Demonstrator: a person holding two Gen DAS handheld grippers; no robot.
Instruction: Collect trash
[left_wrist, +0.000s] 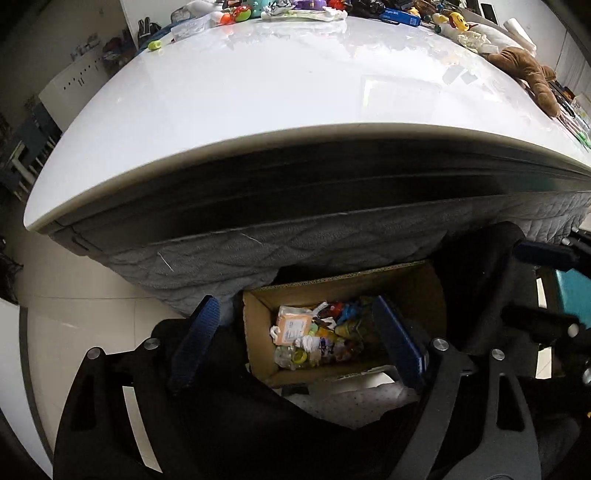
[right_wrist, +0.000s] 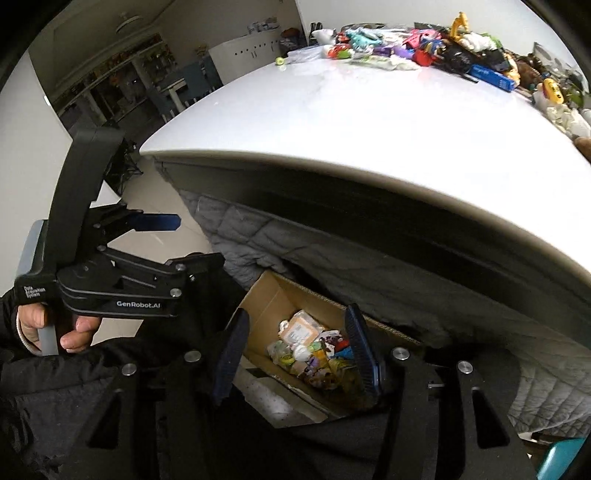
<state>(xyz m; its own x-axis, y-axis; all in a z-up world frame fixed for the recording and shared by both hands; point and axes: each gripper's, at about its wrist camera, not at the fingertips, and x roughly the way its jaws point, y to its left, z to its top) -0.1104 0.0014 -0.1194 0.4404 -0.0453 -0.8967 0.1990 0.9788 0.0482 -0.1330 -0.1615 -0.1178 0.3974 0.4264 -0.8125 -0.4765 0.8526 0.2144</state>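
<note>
Trash (left_wrist: 314, 339) lies heaped in the cardboard box (left_wrist: 406, 291) on the floor, straight below and between our jaws; the left gripper (left_wrist: 295, 343) stands wide open and empty, the right gripper (right_wrist: 295, 354) partly open and empty too; beyond the jaws hangs a grey quilted cover (left_wrist: 332, 236); farther still, the white tabletop (left_wrist: 258, 110) carries toys (left_wrist: 240, 13) along its far edge.

Black handheld grippers w/ blue ribbed pads, person in dark clothing.

Left gripper (right_wrist: 159, 221), at left of the right wrist view: black body, white "GenRobot.AI" lettering, grey grip, silver screws. Right gripper (right_wrist: 295, 354): black linkage arms, round silver bolts, blue pads. Hand (right_wrist: 55, 328) shows a black, possibly quilted, sleeve w/ pale cuff.
</note>
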